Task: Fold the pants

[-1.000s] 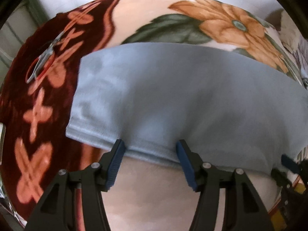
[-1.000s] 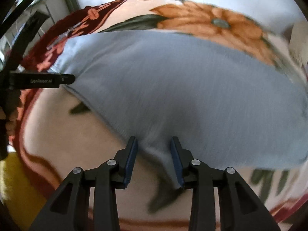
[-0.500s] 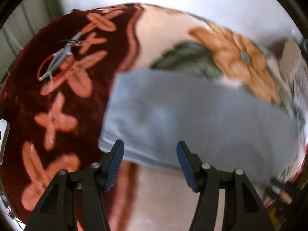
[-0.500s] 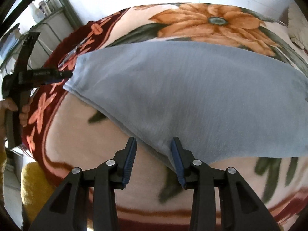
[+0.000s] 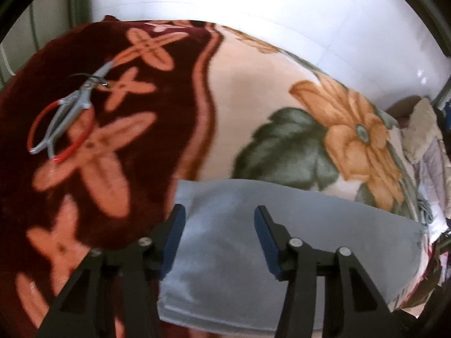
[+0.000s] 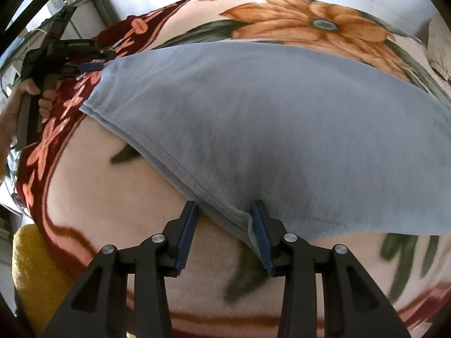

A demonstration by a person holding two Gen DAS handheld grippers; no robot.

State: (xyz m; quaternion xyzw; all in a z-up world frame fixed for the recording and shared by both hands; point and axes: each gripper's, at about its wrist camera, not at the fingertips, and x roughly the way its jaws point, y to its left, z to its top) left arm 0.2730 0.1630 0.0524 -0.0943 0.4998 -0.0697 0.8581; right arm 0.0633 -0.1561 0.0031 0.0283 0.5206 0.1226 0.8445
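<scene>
The light blue pants (image 6: 267, 112) lie folded flat in a long band across a flowered blanket (image 6: 112, 197). My right gripper (image 6: 224, 211) is open at the band's near stitched hem, with the hem's corner lying between its blue pads. My left gripper (image 5: 219, 219) hangs over the left end of the pants (image 5: 282, 253). Its jaws are closing, and the cloth lies flat beneath them without being pinched. In the right wrist view, a hand holds the left gripper (image 6: 84, 66) just above that far left end.
Grey pliers with a red loop (image 5: 62, 121) lie on the dark red part of the blanket (image 5: 141, 140), left of the pants. A yellow fuzzy thing (image 6: 36, 267) sits past the near left edge. Pillows and clothes (image 5: 422, 129) pile up at the right, with a white wall behind.
My left gripper left the near hem, moved left along the pants to their left end, and narrowed its jaws a little. My right gripper stayed at the hem corner.
</scene>
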